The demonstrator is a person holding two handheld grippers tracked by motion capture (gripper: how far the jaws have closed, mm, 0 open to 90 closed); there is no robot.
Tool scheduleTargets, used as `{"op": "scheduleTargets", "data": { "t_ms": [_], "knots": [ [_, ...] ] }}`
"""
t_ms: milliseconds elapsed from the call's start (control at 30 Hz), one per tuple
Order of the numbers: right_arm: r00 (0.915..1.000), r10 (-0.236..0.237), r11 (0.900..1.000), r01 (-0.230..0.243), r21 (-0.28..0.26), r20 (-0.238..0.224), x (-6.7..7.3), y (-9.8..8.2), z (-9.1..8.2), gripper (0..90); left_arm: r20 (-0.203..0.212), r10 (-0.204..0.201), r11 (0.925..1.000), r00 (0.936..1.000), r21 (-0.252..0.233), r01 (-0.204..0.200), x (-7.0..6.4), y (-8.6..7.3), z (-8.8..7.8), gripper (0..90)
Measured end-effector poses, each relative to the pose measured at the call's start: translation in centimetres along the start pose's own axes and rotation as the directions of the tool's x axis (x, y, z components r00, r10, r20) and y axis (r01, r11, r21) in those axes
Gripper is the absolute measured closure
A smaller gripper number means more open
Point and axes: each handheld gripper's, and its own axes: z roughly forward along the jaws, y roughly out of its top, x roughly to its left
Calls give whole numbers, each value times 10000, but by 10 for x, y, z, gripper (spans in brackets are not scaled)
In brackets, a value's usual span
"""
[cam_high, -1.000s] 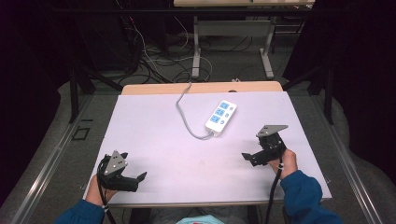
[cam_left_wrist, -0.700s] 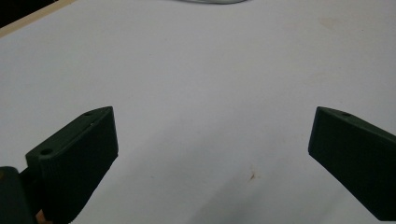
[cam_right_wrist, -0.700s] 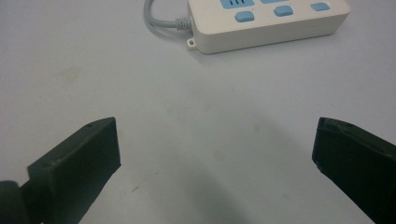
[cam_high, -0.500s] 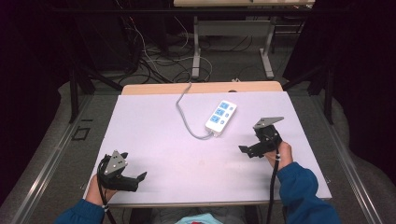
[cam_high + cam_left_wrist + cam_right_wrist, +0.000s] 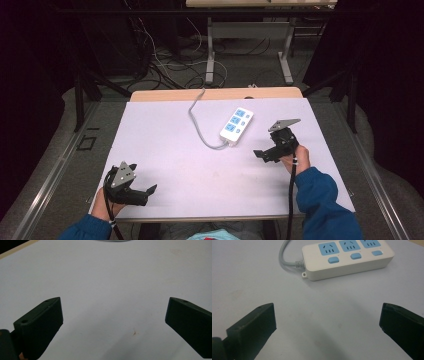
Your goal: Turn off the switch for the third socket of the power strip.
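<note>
Your left gripper (image 5: 145, 192) rests low at the near left corner of the table (image 5: 165, 140), jaws spread wide over bare surface, holding nothing. The power strip (image 5: 236, 125) lies right of centre toward the far edge, its grey cord (image 5: 196, 120) curling off the back. Your right gripper (image 5: 263, 154) hangs just beside the strip's near end, jaws released and empty, so you look to be in the approach. Next, bring the right jaws squarely over the white body (image 5: 348, 258), or a blue switch (image 5: 333, 260), before closing. The table is pale, plain and matte; behind it, cables (image 5: 165, 60) tangle on the floor around metal legs (image 5: 211, 50) in a dark room.
</note>
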Motion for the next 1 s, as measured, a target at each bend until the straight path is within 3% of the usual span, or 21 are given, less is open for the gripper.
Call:
{"op": "scheduleTargets", "data": {
  "t_ms": [833,1000],
  "knots": [
    [9994,293,9991,-287,-321,164,-34,30,21,0,-18,160,9998,9999,100,-160,0,1,0,4],
    [9995,288,9995,-287,-122,132,-38,34,26,0,-11,158,9998,9999,130,-158,0,0,0,3]
  ]
}}
